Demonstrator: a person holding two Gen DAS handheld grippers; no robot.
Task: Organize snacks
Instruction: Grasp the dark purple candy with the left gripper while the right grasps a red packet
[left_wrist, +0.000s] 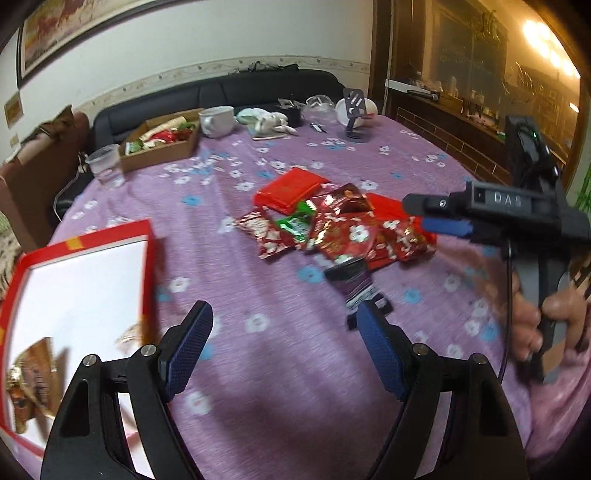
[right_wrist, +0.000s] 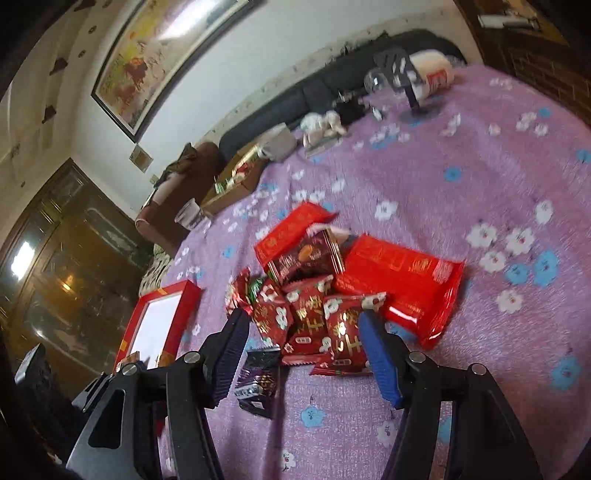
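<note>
A pile of red snack packets (left_wrist: 343, 229) lies mid-table on the purple flowered cloth; it fills the right wrist view (right_wrist: 317, 314). A dark purple packet (left_wrist: 354, 284) lies at its near edge, also in the right wrist view (right_wrist: 258, 384). A red-rimmed box with a white inside (left_wrist: 85, 280) holds a brown packet (left_wrist: 33, 380) at the left; the box also shows in the right wrist view (right_wrist: 155, 325). My left gripper (left_wrist: 284, 328) is open and empty between box and pile. My right gripper (right_wrist: 303, 332) is open just above the pile's near packets, holding nothing; it also shows from the side in the left wrist view (left_wrist: 417, 214).
A cardboard box of snacks (left_wrist: 162, 140), a clear plastic cup (left_wrist: 105, 166), a white mug (left_wrist: 218, 120), a phone stand (left_wrist: 356, 114) and small clutter stand along the far edge. A black sofa (left_wrist: 221, 92) lies behind the table; a dark cabinet stands to the right.
</note>
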